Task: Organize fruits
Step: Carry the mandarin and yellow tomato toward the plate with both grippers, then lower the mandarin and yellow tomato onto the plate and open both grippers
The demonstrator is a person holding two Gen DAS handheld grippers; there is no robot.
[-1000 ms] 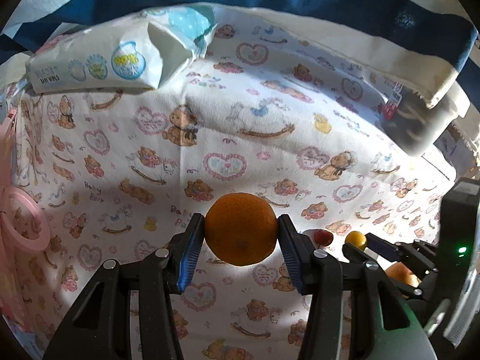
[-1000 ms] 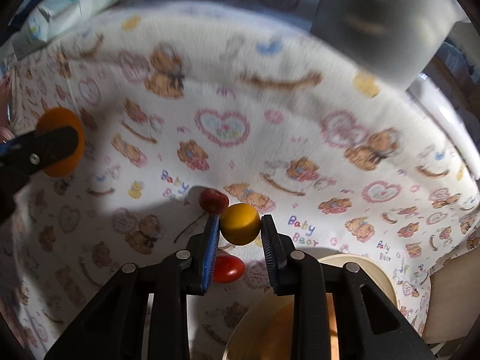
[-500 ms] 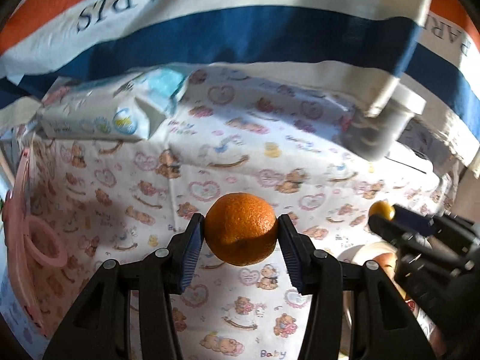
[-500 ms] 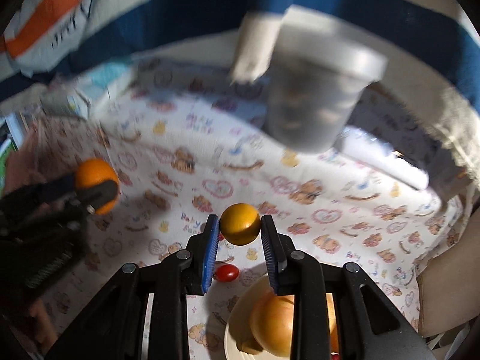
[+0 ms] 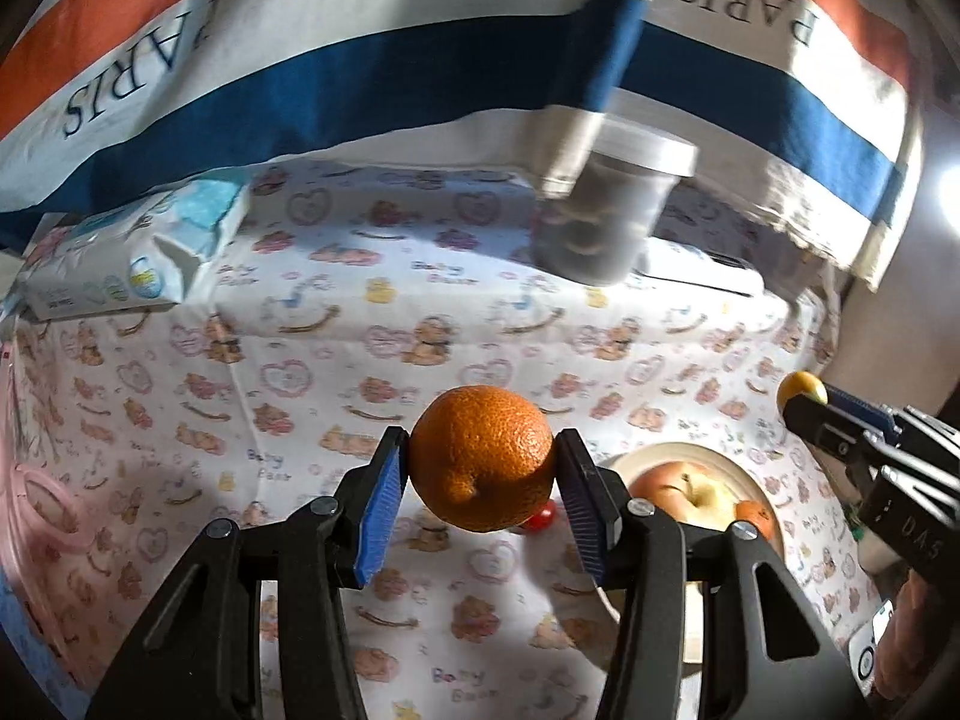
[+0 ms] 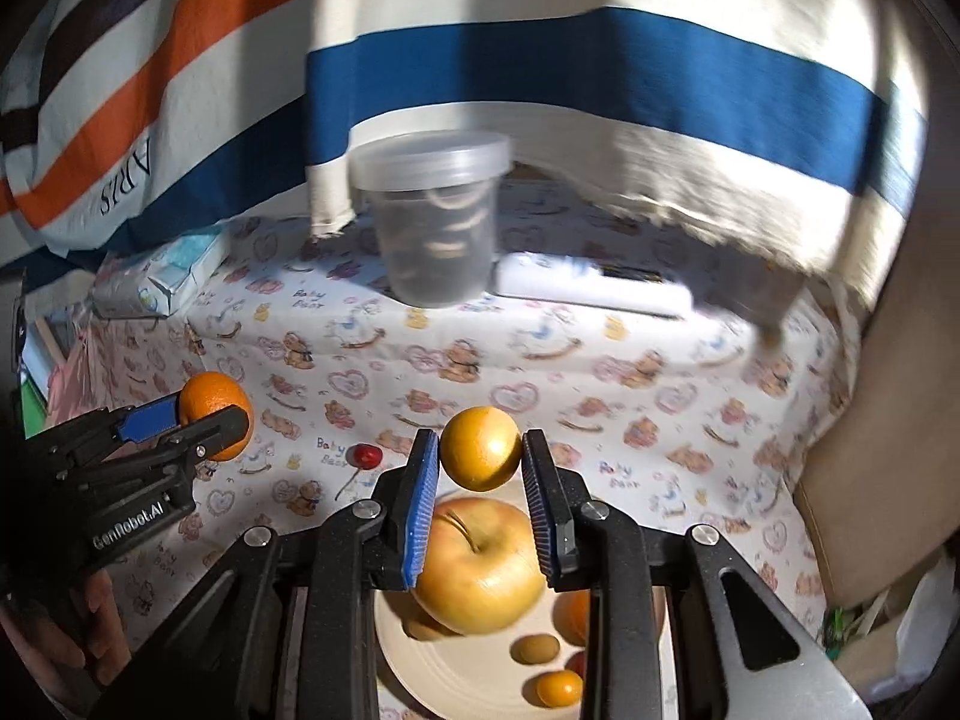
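My left gripper (image 5: 480, 486) is shut on an orange (image 5: 481, 457) and holds it in the air above the patterned cloth; it shows at the left of the right wrist view (image 6: 210, 414). My right gripper (image 6: 480, 468) is shut on a small yellow fruit (image 6: 480, 449) and holds it above a cream plate (image 6: 456, 684). The plate holds a large yellow-red apple (image 6: 477, 570) and several small orange and yellow fruits (image 6: 558, 687). A red cherry (image 6: 365, 455) lies on the cloth left of the plate.
A lidded clear plastic tub (image 6: 435, 222) stands at the back of the table. A pack of baby wipes (image 5: 129, 258) lies at the back left. A striped towel (image 6: 600, 72) hangs behind. A pink ring object (image 5: 36, 504) sits at the left edge.
Both grippers have risen and pulled back with their fruits. The right gripper has moved over the plate, so the apple and small fruits now show beneath it.
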